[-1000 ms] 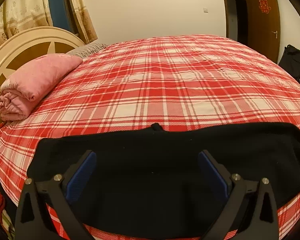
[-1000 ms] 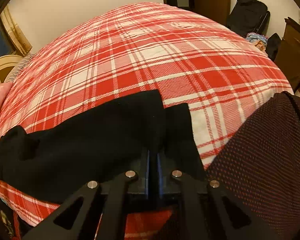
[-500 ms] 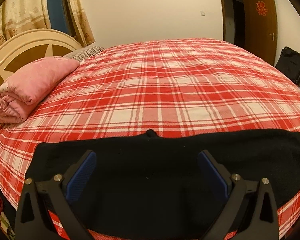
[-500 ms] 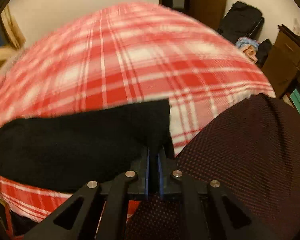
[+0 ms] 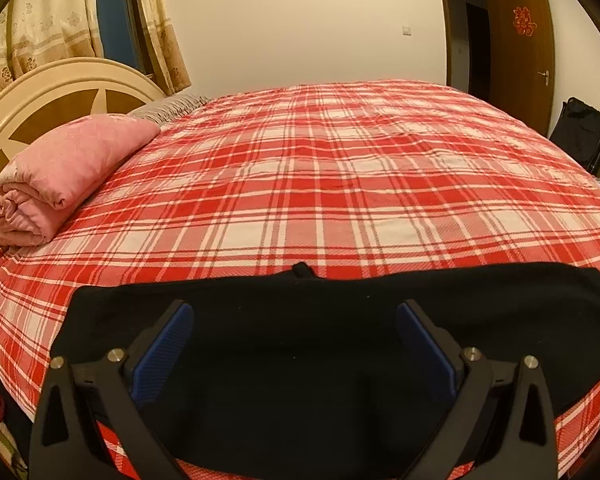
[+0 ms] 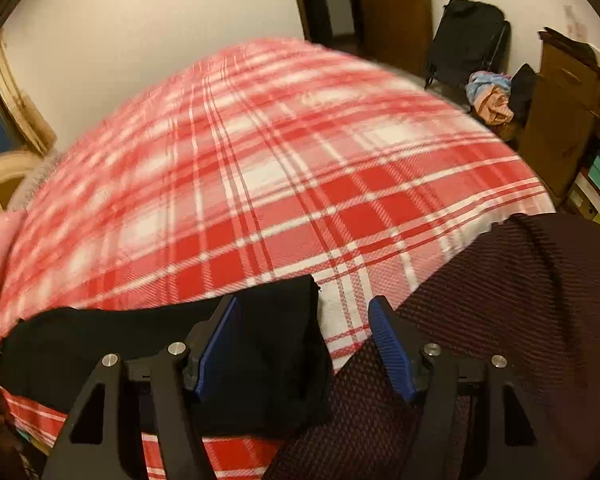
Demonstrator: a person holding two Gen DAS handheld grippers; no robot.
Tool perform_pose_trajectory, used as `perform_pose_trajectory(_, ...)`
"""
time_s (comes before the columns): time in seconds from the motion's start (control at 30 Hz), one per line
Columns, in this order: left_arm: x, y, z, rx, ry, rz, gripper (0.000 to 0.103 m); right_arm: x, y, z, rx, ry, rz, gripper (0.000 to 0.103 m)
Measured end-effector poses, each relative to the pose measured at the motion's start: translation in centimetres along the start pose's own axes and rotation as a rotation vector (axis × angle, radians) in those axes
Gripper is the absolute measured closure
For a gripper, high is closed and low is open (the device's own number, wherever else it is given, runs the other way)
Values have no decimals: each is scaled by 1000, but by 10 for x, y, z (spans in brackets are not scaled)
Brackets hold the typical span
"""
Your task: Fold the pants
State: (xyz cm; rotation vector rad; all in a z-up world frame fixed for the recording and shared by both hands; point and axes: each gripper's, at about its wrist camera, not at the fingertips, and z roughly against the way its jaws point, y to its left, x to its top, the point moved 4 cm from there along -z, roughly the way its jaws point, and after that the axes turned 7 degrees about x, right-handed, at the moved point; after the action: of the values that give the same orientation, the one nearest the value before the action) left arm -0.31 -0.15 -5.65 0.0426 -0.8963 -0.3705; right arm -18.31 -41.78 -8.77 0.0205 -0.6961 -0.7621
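Black pants (image 5: 300, 352) lie flat along the near edge of the red plaid bed (image 5: 320, 184). My left gripper (image 5: 294, 312) is open just above the pants, with its blue pads apart and nothing between them. In the right wrist view the pants' right end (image 6: 272, 352) lies on the bed. My right gripper (image 6: 304, 308) is open over that end, and the cloth lies loose between its jaws.
A rolled pink blanket (image 5: 64, 176) lies by the cream headboard (image 5: 40, 100) at far left. A dark red-dotted garment (image 6: 500, 320) covers the bed's right corner. A black bag (image 6: 464, 36), a wooden cabinet (image 6: 568, 120) and a clothes pile stand beyond the bed.
My right gripper has opened and let go of the pants' end, which now rests on the bed; it also pulled back. My left gripper stays open over the pants.
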Motion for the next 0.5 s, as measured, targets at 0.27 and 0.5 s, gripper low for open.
perform_pose_trajectory(0.27, 0, 11, -2, 16, 8, 25, 0, -23, 12, -41, -42, 134, 92, 37)
perform_pose_trajectory(0.5, -2, 13, -2, -4, 12, 44, 0, -34, 9, -43, 96, 173, -12, 83)
